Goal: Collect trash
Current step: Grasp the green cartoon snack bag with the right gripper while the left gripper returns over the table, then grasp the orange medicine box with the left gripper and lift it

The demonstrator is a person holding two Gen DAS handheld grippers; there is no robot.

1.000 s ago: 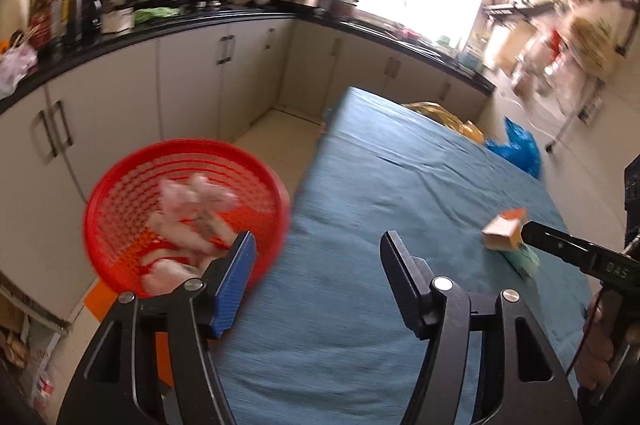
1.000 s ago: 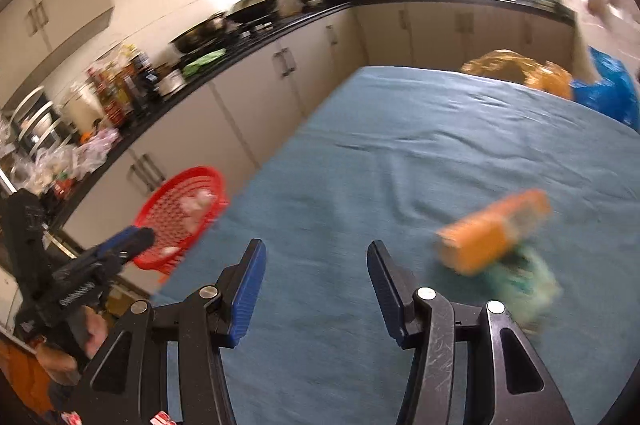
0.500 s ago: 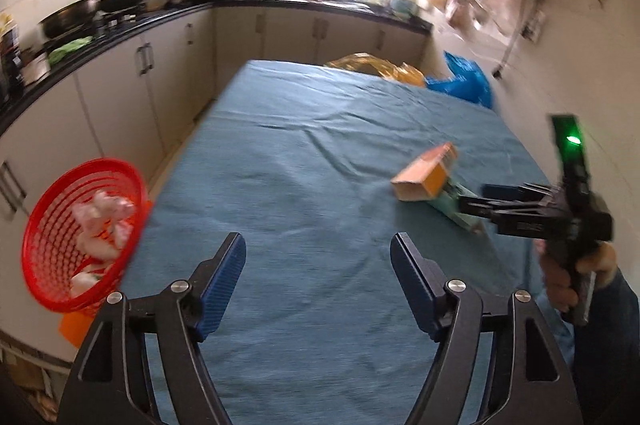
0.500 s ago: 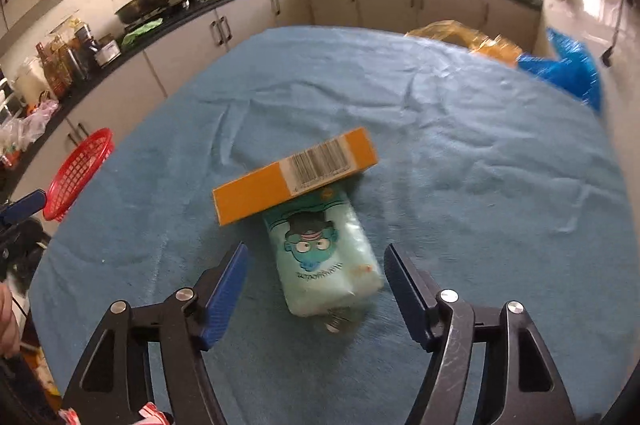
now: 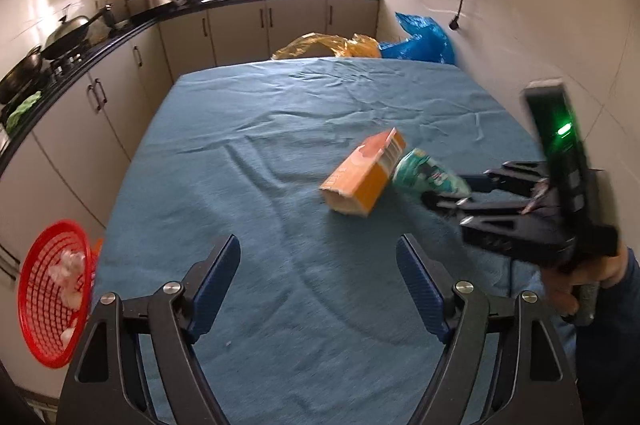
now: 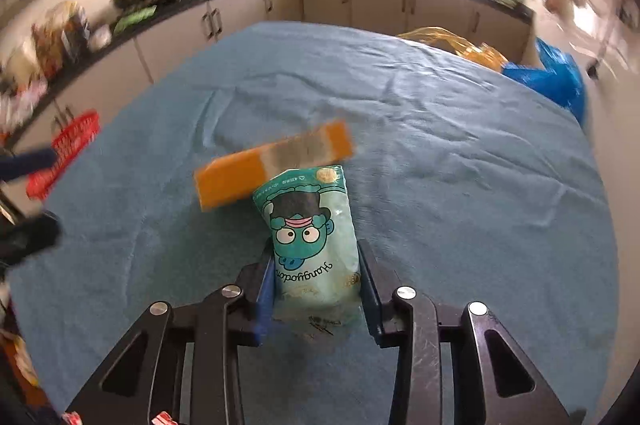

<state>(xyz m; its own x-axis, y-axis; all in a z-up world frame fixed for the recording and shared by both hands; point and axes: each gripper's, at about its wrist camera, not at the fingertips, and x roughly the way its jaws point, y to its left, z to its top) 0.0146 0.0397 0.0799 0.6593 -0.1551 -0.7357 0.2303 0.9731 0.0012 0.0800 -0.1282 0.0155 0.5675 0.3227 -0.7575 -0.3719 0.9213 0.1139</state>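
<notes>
Right gripper (image 6: 316,277): jaws just closed on the green packet (image 6: 312,245), pads pressed on both its sides, on the blue cloth (image 6: 440,145). Orange box (image 6: 272,165) touching the packet's far end. Left gripper (image 5: 318,265): jaws just widened, nothing between. Red basket (image 5: 48,289) beside the table, at left.

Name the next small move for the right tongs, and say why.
Probably lift. The right tongs have just closed on the pale green cartoon-printed packet, pads pressing its sides, while its far end touches the orange cardboard box. The red plastic basket waits off the table's left edge.
</notes>
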